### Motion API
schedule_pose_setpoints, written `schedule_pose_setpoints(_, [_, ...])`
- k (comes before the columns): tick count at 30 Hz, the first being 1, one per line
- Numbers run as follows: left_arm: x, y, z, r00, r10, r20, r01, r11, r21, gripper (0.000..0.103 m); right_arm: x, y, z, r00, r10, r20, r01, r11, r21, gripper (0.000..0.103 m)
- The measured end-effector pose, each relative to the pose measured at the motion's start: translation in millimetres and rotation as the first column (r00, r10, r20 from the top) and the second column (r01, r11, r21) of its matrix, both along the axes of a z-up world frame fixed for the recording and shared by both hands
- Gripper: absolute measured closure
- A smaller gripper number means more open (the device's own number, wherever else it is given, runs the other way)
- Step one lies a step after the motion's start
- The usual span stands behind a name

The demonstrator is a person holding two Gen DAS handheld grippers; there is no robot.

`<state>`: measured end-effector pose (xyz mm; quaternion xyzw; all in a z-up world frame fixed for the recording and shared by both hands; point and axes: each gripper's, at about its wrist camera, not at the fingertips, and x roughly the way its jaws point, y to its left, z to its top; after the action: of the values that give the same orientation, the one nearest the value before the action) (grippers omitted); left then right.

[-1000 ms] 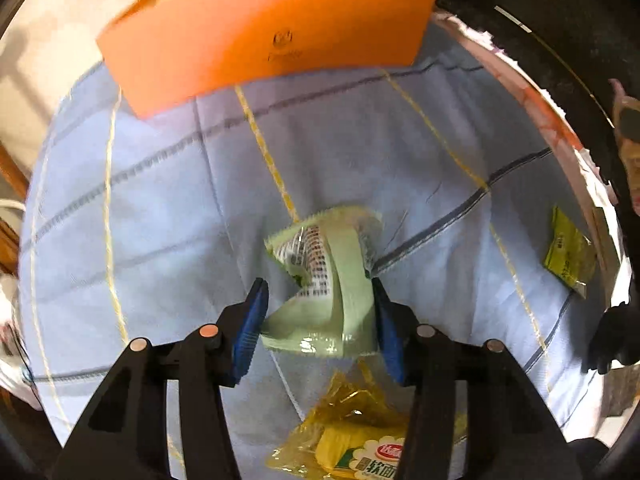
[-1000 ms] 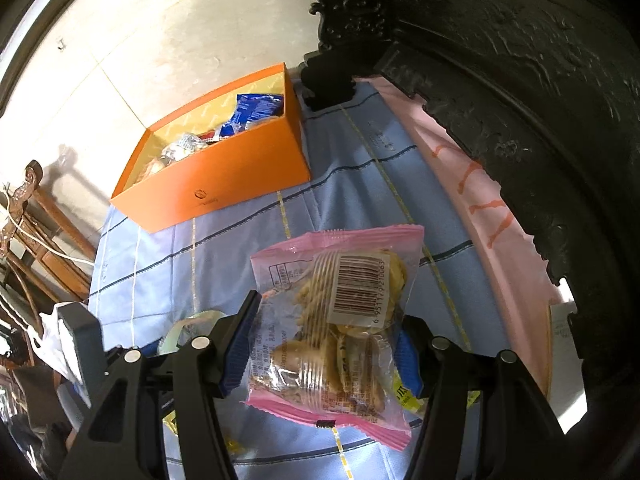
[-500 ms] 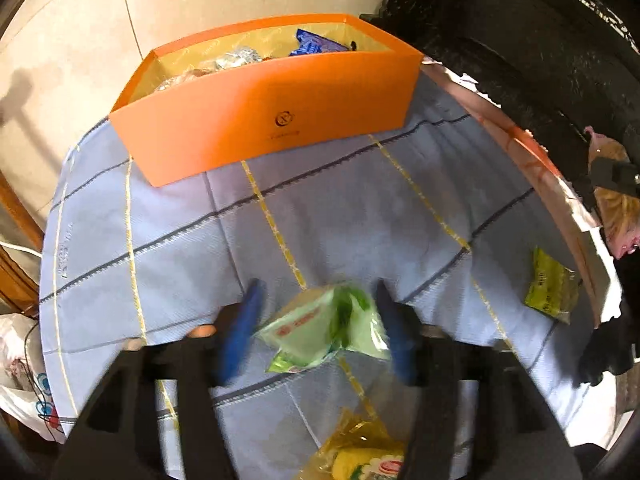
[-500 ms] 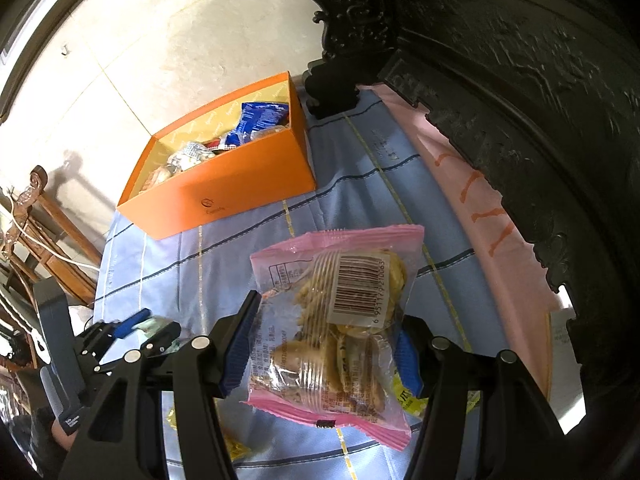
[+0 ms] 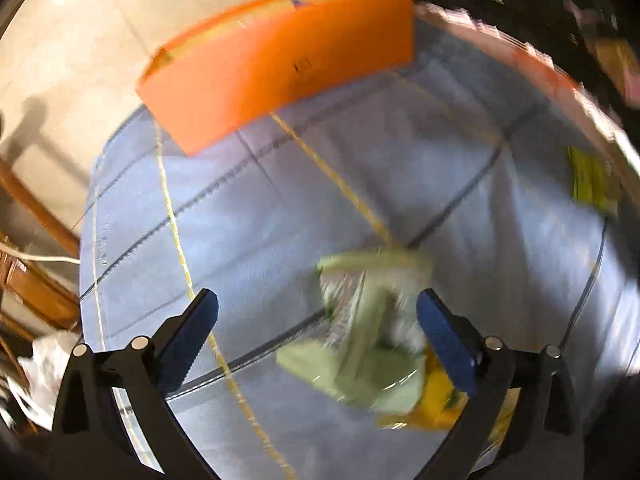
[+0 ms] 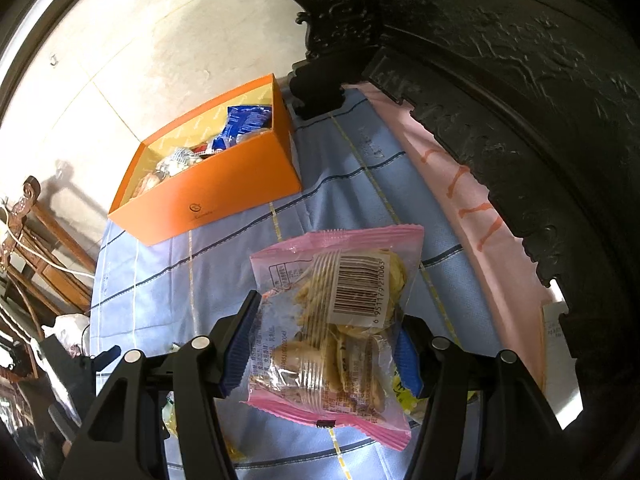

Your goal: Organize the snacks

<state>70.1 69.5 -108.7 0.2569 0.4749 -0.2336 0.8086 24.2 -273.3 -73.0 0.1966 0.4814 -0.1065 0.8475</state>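
We are holding pink biscuit packet [image 6: 332,336] in clenched right gripper [image 6: 320,346]. Left gripper [image 5: 316,334] jaws just opening, releasing green packet [image 5: 368,336] onto bench cloth [image 5: 280,208]. Next: carrying biscuits into orange box [image 6: 208,200].

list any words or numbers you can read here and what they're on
"6 951179 210065": under the barcode on the pink biscuit packet.
Other print on that packet: too small.
Logo and word on the orange box: too small.
Green packet, left wrist view: blurred, unreadable.
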Motion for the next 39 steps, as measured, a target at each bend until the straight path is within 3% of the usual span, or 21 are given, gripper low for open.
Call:
schedule_pose_setpoints(7, [16.8,-7.0,-27.5,0.979,-0.116,-0.168,0.103,0.991,-0.083,0.006,-2.5,8.5,-6.4,1.000,0.013,-0.023,-0.012,1.000,0.021,0.042])
schedule_pose_setpoints(9, [17.6,-9.6,-44.1,0.970,-0.138,-0.198,0.125,0.989,-0.078,0.007,-4.4,9.1,-7.4,1.000,0.010,-0.028,-0.009,1.000,0.025,0.042])
schedule_pose_setpoints(10, [14.3,-10.0,-43.3,0.973,-0.158,-0.171,0.145,0.986,-0.083,0.010,-4.9,9.2,-7.5,1.000,0.011,-0.029,-0.010,1.000,0.022,0.042])
schedule_pose_setpoints(12, [12.9,-10.1,-38.2,0.962,-0.203,-0.183,0.192,0.978,-0.080,0.035,-7.5,8.4,-6.4,1.000,0.005,-0.025,-0.004,1.000,0.015,0.042])
schedule_pose_setpoints(13, [15.6,-8.7,-33.2,0.961,-0.193,-0.199,0.183,0.981,-0.069,0.053,-8.9,6.9,-6.2,1.000,-0.006,-0.026,0.006,1.000,0.010,0.042])
schedule_pose_setpoints(14, [20.1,-6.5,-30.8,0.962,-0.159,-0.223,0.150,0.987,-0.056,0.062,-8.9,5.5,-7.0,1.000,-0.010,-0.027,0.010,1.000,0.010,0.042])
schedule_pose_setpoints(15, [22.6,-5.3,-28.9,0.963,-0.134,-0.233,0.127,0.991,-0.045,0.063,-9.3,4.6,-7.4,1.000,-0.016,-0.027,0.016,1.000,0.012,0.042])
schedule_pose_setpoints(19, [18.3,-4.5,-13.6,0.988,-0.061,-0.140,0.060,0.998,-0.012,0.064,-9.8,7.8,-6.4,1.000,-0.005,-0.026,0.005,1.000,0.018,0.042])
schedule_pose_setpoints(22, [23.9,-5.6,-6.6,0.984,0.050,-0.170,-0.050,0.999,0.003,0.068,-8.1,9.5,-3.5,1.000,0.006,-0.018,-0.005,1.000,0.019,0.042])
schedule_pose_setpoints(26, [31.3,-14.7,26.1,0.982,0.146,-0.122,-0.153,0.987,-0.053,0.068,3.6,9.8,0.0,0.999,0.030,-0.011,-0.030,0.999,0.021,0.042])
schedule_pose_setpoints(28, [37.7,-16.8,44.0,0.984,0.166,-0.056,-0.170,0.984,-0.058,0.068,18.7,10.4,4.9,0.998,0.055,0.005,-0.055,0.998,0.027,0.042])
schedule_pose_setpoints(32, [79.5,-22.4,81.4,0.973,0.230,-0.032,-0.233,0.964,-0.130,0.068,64.3,14.2,25.1,0.992,0.110,0.068,-0.109,0.994,-0.022,0.042])
schedule_pose_setpoints(34, [102.2,-26.9,101.0,0.966,0.257,0.018,-0.251,0.956,-0.150,0.067,95.2,15.7,41.4,0.983,0.134,0.122,-0.130,0.991,-0.042,0.042])
schedule_pose_setpoints(37, [143.2,-26.6,133.2,0.965,0.262,-0.016,-0.255,0.923,-0.289,0.067,141.2,16.4,64.1,0.969,0.162,0.187,-0.148,0.985,-0.086,0.042])
schedule_pose_setpoints(39, [167.7,-30.6,146.4,0.956,0.285,0.066,-0.260,0.930,-0.259,0.067,170.9,18.9,75.9,0.960,0.188,0.207,-0.167,0.979,-0.116,0.042])
